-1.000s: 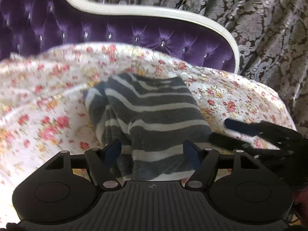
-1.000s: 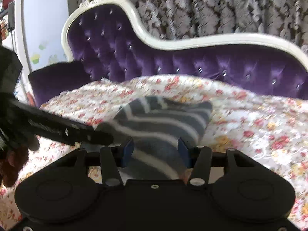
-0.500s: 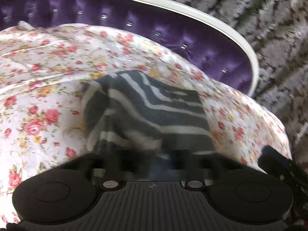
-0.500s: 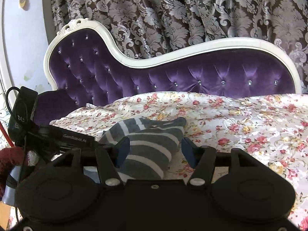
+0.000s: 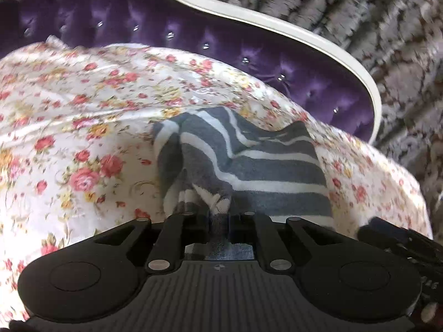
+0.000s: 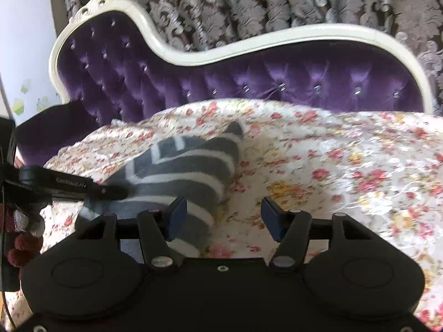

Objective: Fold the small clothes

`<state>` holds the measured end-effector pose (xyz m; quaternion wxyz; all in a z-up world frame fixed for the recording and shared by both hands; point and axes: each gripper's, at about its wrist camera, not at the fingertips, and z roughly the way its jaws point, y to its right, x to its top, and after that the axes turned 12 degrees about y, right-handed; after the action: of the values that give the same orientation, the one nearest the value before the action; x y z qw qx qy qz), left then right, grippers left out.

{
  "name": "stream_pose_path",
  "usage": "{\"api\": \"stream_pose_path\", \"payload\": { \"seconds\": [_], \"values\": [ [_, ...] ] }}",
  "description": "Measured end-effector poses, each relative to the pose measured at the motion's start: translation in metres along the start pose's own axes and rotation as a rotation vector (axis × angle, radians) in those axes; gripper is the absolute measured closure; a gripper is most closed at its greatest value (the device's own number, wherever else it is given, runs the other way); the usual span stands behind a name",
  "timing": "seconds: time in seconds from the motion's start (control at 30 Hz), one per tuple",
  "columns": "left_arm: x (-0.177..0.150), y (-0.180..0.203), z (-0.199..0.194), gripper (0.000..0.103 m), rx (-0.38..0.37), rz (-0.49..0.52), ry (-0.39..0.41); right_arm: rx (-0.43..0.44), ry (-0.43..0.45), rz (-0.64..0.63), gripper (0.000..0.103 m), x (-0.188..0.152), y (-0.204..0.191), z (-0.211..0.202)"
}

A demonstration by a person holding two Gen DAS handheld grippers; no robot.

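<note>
A small grey garment with white stripes (image 5: 249, 163) lies folded on a floral sheet (image 5: 83, 127). My left gripper (image 5: 220, 218) is shut on the garment's near edge, and the cloth bunches up between its fingers. In the right wrist view the same garment (image 6: 182, 171) lies left of centre. My right gripper (image 6: 224, 218) is open and empty just above the sheet, with its left finger (image 6: 177, 215) beside the garment's right edge. The left gripper also shows there (image 6: 110, 191), reaching in from the left onto the cloth.
The floral sheet (image 6: 346, 166) covers a purple tufted sofa (image 6: 277, 74) with a white carved frame (image 6: 249, 47). Patterned grey curtains (image 6: 277, 2) hang behind. The right gripper's body shows at the lower right of the left wrist view (image 5: 401, 240).
My left gripper has closed on the near edge of the striped garment. My right gripper has let go, opened wide and shifted to the right of the garment.
</note>
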<state>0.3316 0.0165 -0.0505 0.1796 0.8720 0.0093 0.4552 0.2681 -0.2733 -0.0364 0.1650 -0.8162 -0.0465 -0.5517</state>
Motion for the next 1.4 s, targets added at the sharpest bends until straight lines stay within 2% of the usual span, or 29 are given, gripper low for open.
{"api": "stream_pose_path", "payload": {
  "seconds": [0.07,0.17,0.3,0.4,0.63,0.7,0.77,0.83,0.87,0.93,1.03,1.1,1.27,1.33,1.4],
  "values": [
    [0.001,0.003,0.000,0.087,-0.009,0.026,-0.010,0.017,-0.049,-0.023,0.039,-0.009,-0.009,0.012],
    [0.006,0.001,0.001,0.079,-0.040,0.031,-0.040,-0.004,-0.136,-0.061,0.039,-0.025,-0.016,0.029],
    [0.016,-0.006,0.013,0.065,-0.098,-0.032,-0.098,-0.002,-0.137,-0.051,0.038,-0.025,-0.017,0.026],
    [0.022,-0.012,0.033,0.065,-0.103,-0.099,-0.140,-0.002,-0.138,-0.047,0.038,-0.025,-0.016,0.024],
    [0.036,-0.026,0.063,0.065,-0.091,-0.264,-0.123,0.005,-0.148,-0.031,0.038,-0.023,-0.014,0.026],
    [0.037,-0.029,0.063,0.067,-0.080,-0.294,-0.095,0.004,-0.148,-0.035,0.038,-0.023,-0.014,0.027],
    [0.037,-0.031,0.057,0.099,-0.073,-0.281,-0.024,0.003,-0.148,-0.040,0.038,-0.023,-0.015,0.026],
    [0.034,-0.033,0.045,0.098,-0.027,-0.253,0.062,0.004,-0.147,-0.040,0.038,-0.023,-0.015,0.026],
    [0.031,-0.034,0.043,0.098,-0.014,-0.251,0.072,0.008,-0.147,-0.035,0.038,-0.023,-0.014,0.026],
    [0.023,-0.039,0.043,0.098,0.044,-0.263,0.052,0.012,-0.149,-0.033,0.038,-0.023,-0.015,0.026],
    [0.015,-0.043,0.047,0.096,0.043,-0.269,0.042,0.011,-0.149,-0.044,0.037,-0.023,-0.017,0.026],
    [0.018,-0.042,0.049,0.092,0.033,-0.257,0.041,0.008,-0.148,-0.043,0.035,-0.023,-0.016,0.026],
    [0.029,-0.047,0.035,0.071,-0.011,-0.252,0.042,0.002,-0.145,-0.016,0.032,-0.021,-0.010,0.025],
    [0.030,-0.046,0.021,0.041,-0.017,-0.220,0.051,0.004,-0.140,-0.003,0.031,-0.019,-0.008,0.024],
    [0.029,-0.043,0.006,0.026,-0.030,-0.182,0.061,0.011,-0.132,0.022,0.030,-0.017,-0.004,0.023]
  ]
}}
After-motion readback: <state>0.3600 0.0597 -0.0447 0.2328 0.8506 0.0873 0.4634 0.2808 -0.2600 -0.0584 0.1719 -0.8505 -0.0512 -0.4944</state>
